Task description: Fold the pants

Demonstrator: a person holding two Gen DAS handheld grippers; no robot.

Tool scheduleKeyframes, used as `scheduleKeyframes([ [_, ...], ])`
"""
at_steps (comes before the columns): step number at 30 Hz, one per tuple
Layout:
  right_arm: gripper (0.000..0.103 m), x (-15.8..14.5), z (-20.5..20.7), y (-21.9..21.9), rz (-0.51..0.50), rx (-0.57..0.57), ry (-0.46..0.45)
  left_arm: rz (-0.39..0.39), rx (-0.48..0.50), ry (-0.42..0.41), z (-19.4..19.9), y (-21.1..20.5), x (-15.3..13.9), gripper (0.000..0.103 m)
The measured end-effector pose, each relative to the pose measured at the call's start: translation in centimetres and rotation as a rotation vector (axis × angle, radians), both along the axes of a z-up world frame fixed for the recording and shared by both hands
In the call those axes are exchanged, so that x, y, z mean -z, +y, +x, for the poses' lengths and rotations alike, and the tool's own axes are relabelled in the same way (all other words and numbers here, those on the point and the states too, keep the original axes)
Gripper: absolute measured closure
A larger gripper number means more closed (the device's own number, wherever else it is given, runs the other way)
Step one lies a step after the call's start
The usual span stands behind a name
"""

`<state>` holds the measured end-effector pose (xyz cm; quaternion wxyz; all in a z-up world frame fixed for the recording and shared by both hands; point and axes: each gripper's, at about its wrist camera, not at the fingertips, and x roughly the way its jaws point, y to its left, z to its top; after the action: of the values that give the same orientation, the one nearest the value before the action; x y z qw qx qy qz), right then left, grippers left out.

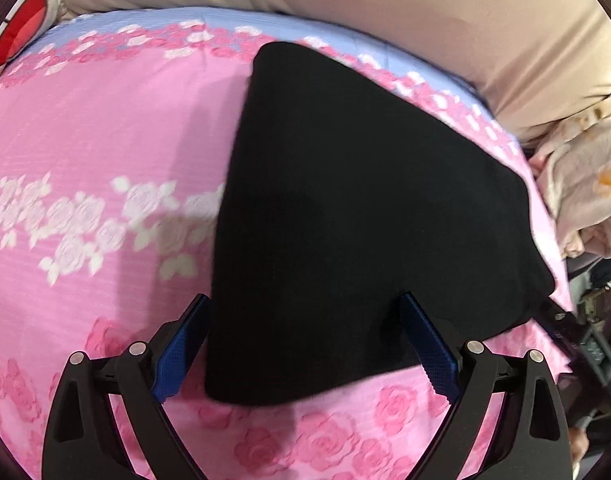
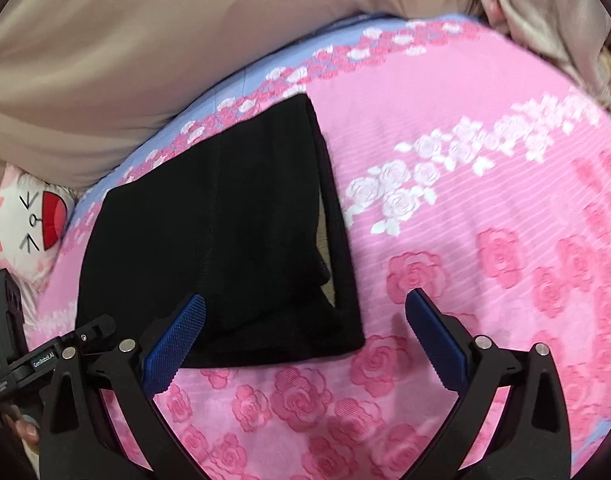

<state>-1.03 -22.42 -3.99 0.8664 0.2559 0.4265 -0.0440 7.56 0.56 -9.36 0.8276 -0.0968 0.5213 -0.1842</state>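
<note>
Folded black fabric pants (image 1: 345, 220) lie on pink rose-patterned bedspread (image 1: 105, 140), long axis near-to-far. Left gripper (image 1: 305, 344) wide, empty, straddling near edge; right gripper (image 2: 305, 344) wide, empty, over the near right corner.

folded black pants (image 1: 345, 216) lie on the pink rose bedspread (image 1: 97, 128).

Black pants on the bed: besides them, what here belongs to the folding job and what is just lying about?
Job:
black pants, folded compact on the pink floral bedspread
left tool, open
right tool, open

Lying about:
cartoon-face pillow
beige bedding
crumpled pale fabric
</note>
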Motion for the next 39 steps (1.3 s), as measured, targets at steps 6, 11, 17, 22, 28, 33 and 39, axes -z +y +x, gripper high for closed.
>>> scheduleKeyframes([
  [6, 0.005, 0.6, 1.8, 1.7, 0.030, -0.038, -0.012, 0.021, 0.020, -0.014, 0.7, -1.9, 0.1, 0.010],
  [11, 0.038, 0.4, 2.2, 2.7, 0.009, -0.048, -0.049, 0.061, 0.024, -0.054, 0.4, -2.4, -0.6, 0.041],
  [17, 0.057, -1.6, -0.5, 3.2, 0.078, -0.132, -0.079, 0.084, 0.109, -0.080, -2.7, -1.3, -2.7, 0.067],
  [22, 0.051, -1.3, -4.5, 3.9, 0.079, -0.171, -0.040, 0.064, 0.165, -0.024, -6.5, 0.7, -2.7, 0.057],
  [28, 0.008, 0.4, -4.3, 3.4, 0.080, -0.132, -0.015, 0.150, 0.071, -0.034, -6.2, 0.6, -1.0, 0.017],
  [33, 0.005, 0.4, -2.7, 3.9, 0.091, -0.125, -0.034, 0.107, 0.051, -0.020, -4.5, 0.2, 0.0, 0.010],
  [39, 0.027, 0.7, -2.7, 5.0, 0.020, -0.106, -0.073, 0.015, 0.056, -0.039, -3.9, -0.1, 0.3, 0.022],
])
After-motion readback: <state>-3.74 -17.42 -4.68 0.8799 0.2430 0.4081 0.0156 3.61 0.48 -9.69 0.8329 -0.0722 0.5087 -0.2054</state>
